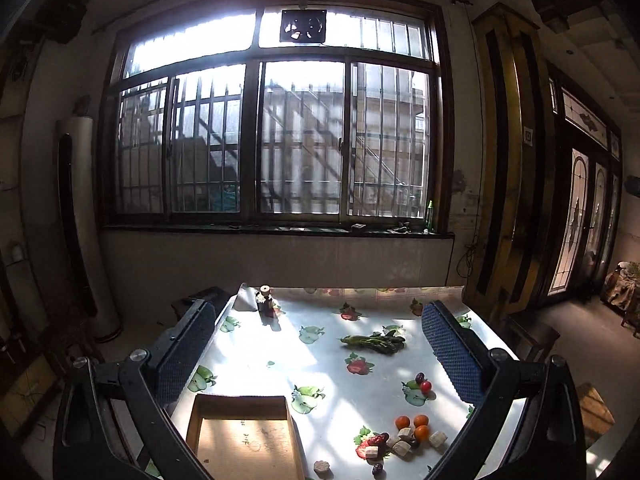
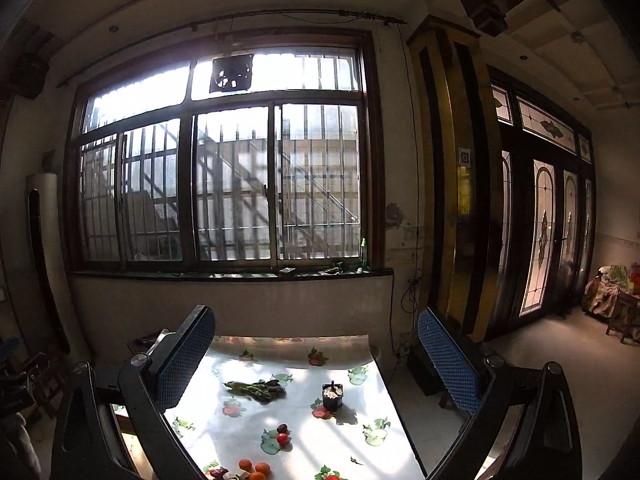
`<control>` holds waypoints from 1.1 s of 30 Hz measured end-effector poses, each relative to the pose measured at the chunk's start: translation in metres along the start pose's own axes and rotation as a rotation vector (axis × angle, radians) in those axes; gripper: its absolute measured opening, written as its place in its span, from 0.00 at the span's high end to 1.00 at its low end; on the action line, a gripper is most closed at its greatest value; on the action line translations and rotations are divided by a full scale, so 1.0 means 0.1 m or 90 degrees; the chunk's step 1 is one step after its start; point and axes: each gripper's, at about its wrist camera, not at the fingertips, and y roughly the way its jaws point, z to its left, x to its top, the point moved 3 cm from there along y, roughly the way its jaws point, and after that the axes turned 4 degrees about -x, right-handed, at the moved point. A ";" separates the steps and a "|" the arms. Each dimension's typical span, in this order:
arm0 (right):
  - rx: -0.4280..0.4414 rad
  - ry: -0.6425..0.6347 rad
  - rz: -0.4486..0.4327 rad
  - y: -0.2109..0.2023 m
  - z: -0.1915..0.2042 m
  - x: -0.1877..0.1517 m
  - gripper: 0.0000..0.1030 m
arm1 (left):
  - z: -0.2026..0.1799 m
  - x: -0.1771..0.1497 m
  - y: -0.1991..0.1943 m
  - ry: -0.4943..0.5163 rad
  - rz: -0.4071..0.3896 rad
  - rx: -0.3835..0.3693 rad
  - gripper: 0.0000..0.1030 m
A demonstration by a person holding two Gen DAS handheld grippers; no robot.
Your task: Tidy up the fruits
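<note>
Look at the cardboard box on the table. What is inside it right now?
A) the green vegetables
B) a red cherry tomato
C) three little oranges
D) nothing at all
D: the cardboard box shows only its bare bottom, while the little oranges, the green vegetables and the red cherry tomato all lie out on the table to the right of it.

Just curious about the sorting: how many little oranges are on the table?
3, clustered near the table's front right: one at left, one behind, one nearest. None looks hidden.
</note>
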 end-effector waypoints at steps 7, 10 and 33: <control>0.080 -0.037 0.173 0.92 0.26 -1.39 0.00 | 0.02 -1.44 0.86 -0.055 0.177 -0.045 0.00; 0.119 -0.069 0.259 1.42 0.42 -2.37 0.11 | -0.11 -2.15 1.13 -0.028 0.254 -0.055 0.03; 0.242 -0.036 0.499 2.45 0.68 -4.24 0.47 | -0.44 -3.31 1.84 0.007 0.470 -0.126 0.38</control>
